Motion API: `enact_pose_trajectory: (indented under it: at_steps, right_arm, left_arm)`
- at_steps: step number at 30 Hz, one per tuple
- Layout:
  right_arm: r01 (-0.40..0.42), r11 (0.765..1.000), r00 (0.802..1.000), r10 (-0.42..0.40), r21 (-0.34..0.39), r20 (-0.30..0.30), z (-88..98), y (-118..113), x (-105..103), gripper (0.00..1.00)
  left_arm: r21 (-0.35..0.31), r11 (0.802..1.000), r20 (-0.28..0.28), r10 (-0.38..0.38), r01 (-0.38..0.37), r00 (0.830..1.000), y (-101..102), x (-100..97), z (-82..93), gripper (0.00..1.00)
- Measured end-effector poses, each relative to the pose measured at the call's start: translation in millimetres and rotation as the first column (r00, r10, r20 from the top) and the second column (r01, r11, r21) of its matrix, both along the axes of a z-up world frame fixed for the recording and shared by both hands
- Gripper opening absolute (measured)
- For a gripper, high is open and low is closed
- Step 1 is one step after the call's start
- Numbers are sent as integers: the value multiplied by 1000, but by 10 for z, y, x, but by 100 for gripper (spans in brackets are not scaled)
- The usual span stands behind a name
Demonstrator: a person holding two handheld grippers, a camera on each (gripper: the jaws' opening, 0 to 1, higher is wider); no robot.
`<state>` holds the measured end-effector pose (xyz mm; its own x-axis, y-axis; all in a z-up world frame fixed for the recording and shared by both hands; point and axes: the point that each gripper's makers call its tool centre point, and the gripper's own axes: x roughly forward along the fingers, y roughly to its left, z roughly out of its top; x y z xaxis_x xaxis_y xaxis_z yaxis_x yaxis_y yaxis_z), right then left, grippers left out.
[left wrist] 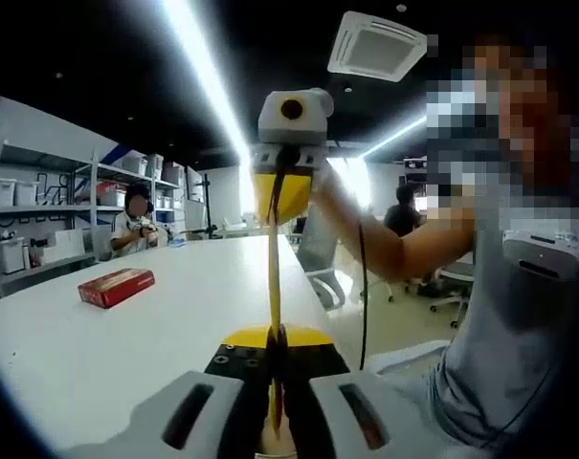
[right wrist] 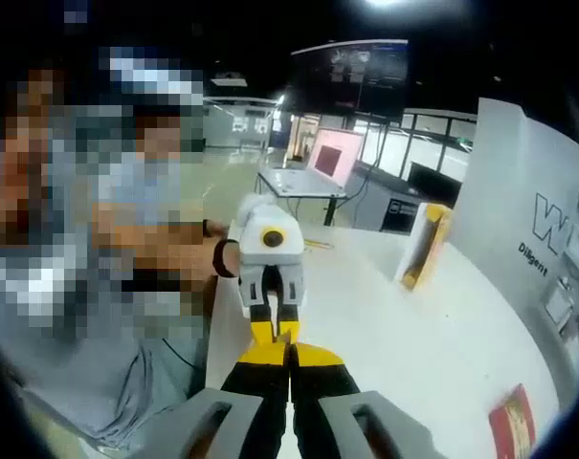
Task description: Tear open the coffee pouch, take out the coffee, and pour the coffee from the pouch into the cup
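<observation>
Pouch: thin yellow coffee stick, seen edge-on, stretched in the air between the two grippers above the counter, not resting on anything.

Left gripper: jaws closed on the near end of the pouch, so it's clamped there.

Right gripper: pinching the far end, jaws together on the yellow strip. In the right gripper view it's the same story, right gripper and left gripper nose to nose on the pouch.

Handling: looks light and floppy, thin film, probably a bit slick. I'd guess it tears best with both grips close together at the top edge, pulling opposite ways. Grab too low and you squeeze the powder.

Cup: can't spot it for sure, maybe a pale rim right under the left jaws.

Other stuff: red box on the counter, well away. Yellow box standing upright.
</observation>
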<state>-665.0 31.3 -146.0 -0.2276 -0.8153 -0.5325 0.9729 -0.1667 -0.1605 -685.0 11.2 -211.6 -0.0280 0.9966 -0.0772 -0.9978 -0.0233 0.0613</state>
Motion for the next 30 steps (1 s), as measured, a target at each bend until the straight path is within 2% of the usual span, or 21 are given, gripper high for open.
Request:
enact_pose_trajectory:
  at_steps: [11, 17, 20, 21, 24, 26, 30]
  right_arm:
    - [10, 1000, 1000, -10, -11, 7, 51, 111, -14, 0]
    - [14, 1000, 1000, -14, -23, 12, 54, 130, -14, 0]
    - [13, 1000, 1000, -13, -27, 16, 34, 114, -13, 0]
    - [14, 1000, 1000, -13, -26, 18, 18, 107, -12, 0]
    - [9, 1000, 1000, -9, -15, 23, -35, 85, -21, 0]
    - [7, 1000, 1000, -6, -15, 24, -38, 81, -18, 1]
    - [5, 1000, 1000, -4, -25, 23, 0, 86, -16, 1]
  left_arm:
    - [-13, 1000, 37, -4, 5, 999, 51, 98, -217, 6]
    - [11, 1000, 61, -13, 13, 998, 53, 113, -221, 6]
    - [-2, 1000, 64, -15, 15, 998, 72, 120, -244, 7]
    - [-6, 1000, 64, -16, 17, 998, 79, 125, -246, 9]
    - [51, 999, 70, -17, 14, 997, 95, 131, -113, 17]
    - [43, 999, 51, -18, 16, 999, 84, 145, -90, 9]
    - [42, 999, 30, -9, 8, 1000, 52, 132, -72, 5]
